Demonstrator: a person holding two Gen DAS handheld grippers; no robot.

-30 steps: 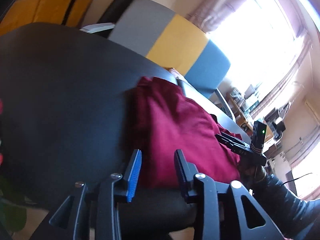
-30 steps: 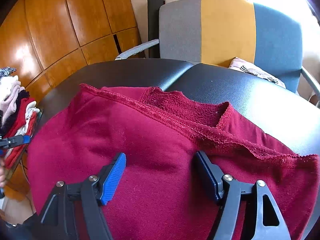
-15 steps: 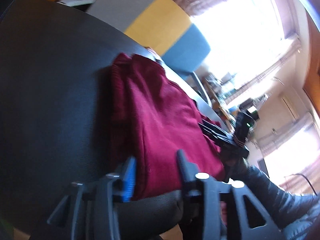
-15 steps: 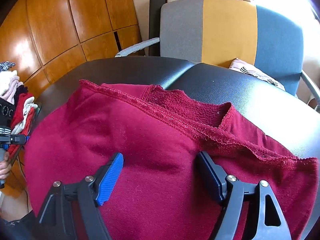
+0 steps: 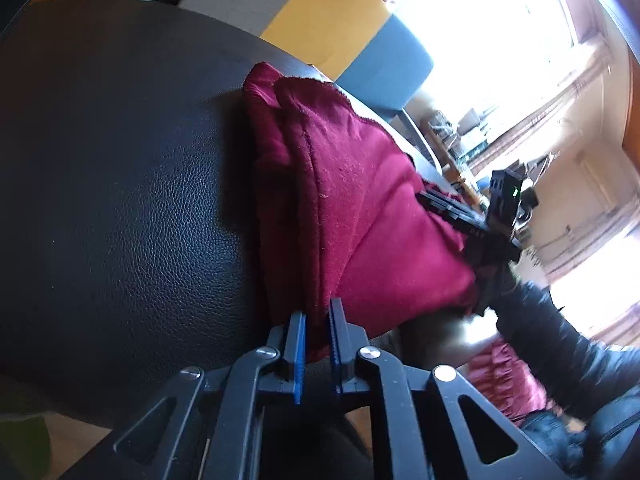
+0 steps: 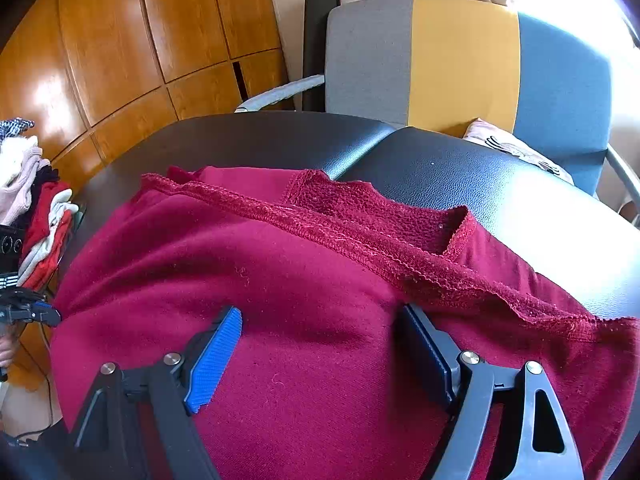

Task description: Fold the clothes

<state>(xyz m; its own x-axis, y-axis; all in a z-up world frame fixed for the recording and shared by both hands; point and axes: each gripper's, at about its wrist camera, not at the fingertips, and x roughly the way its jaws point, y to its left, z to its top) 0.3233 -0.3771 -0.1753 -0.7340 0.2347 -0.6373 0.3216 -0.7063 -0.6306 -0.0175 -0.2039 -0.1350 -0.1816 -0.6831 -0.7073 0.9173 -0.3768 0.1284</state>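
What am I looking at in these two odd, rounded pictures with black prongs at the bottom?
Each picture comes from a wide-angle camera on a hand-held gripper; a person holds one in each hand. The prongs are its tongs. In the left view, the left tongs are closing on the edge of a dark red sweatshirt lying on a black padded surface. In the right view, the right tongs are opening, with the same sweatshirt beneath them. A grey, yellow and blue chair stands behind.

Crumpled dark-red fleece garment [image 6: 320, 320], seamed edge exposed, spread across black leather surface [image 6: 500, 184].
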